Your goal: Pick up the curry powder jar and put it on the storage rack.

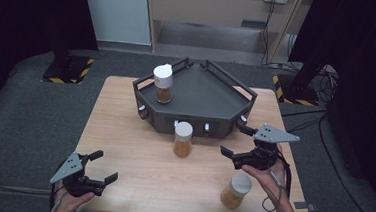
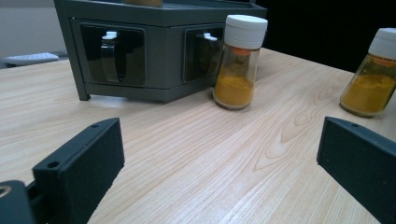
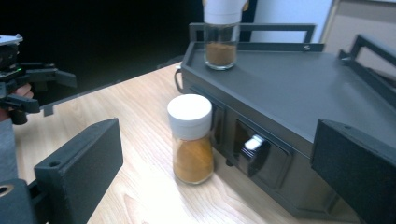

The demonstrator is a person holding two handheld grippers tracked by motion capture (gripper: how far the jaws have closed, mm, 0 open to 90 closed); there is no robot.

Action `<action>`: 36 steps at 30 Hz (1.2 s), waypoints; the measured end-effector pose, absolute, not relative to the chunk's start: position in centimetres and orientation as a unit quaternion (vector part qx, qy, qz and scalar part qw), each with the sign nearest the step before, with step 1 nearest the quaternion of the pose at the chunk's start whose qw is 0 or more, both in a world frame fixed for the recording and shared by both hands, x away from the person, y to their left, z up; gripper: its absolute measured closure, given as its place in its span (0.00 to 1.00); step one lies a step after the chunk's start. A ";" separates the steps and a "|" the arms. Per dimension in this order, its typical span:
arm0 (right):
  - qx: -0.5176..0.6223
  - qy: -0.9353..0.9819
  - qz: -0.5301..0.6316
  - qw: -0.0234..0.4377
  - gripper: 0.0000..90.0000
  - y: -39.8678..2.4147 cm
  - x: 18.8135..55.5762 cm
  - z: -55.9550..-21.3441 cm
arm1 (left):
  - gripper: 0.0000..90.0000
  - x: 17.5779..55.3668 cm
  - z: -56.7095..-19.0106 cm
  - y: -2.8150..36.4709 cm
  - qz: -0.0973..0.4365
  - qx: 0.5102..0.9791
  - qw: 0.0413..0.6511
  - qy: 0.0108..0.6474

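Note:
A dark grey corner rack [image 1: 212,95] stands at the back of the wooden table [image 1: 137,157]. One white-capped spice jar [image 1: 163,83] stands on the rack's top, at its left. A second jar [image 1: 182,139] stands on the table just in front of the rack, and a third [image 1: 235,191] stands near the front right. My right gripper [image 1: 236,140] is open and empty, to the right of the middle jar [image 3: 191,140] and facing it and the rack [image 3: 289,88]. My left gripper [image 1: 104,166] is open and empty at the front left, with the middle jar [image 2: 239,60] and the third jar [image 2: 371,74] far ahead.
The rack's front face [image 2: 154,51] has small drawers with pale handles. A raised rail runs round the rack's top. The person's hands come in over the table's front edge. Cables and yellow-black striped stand bases [image 1: 68,70] lie on the grey floor beyond the table.

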State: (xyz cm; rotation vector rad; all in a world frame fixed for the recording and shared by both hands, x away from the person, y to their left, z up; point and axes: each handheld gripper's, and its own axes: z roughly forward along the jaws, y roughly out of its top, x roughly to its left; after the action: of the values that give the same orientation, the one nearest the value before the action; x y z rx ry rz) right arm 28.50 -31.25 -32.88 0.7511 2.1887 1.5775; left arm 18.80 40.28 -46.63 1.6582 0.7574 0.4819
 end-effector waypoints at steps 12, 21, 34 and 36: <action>0.259 0.785 0.552 0.109 0.05 -29.1 33.2 -32.7 | 0.00 18.8 -46.6 40.3 0.207 0.711 0.588 0.325; 0.239 0.810 0.528 0.091 0.06 -26.9 36.0 -32.2 | 0.00 18.8 -46.7 40.3 0.206 0.711 0.589 0.324; 0.217 0.839 0.494 0.073 0.08 -23.4 39.8 -32.0 | 0.00 18.8 -46.7 40.4 0.205 0.711 0.590 0.324; 0.213 0.846 0.484 0.072 0.09 -22.7 40.3 -32.0 | 0.00 18.8 -46.7 40.4 0.205 0.710 0.591 0.324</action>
State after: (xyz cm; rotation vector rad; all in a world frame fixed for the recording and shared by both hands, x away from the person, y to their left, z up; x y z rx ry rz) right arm 40.29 -22.65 -31.98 0.6394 2.5425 1.4548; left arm 18.83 40.41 -46.69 1.6527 0.7540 0.4766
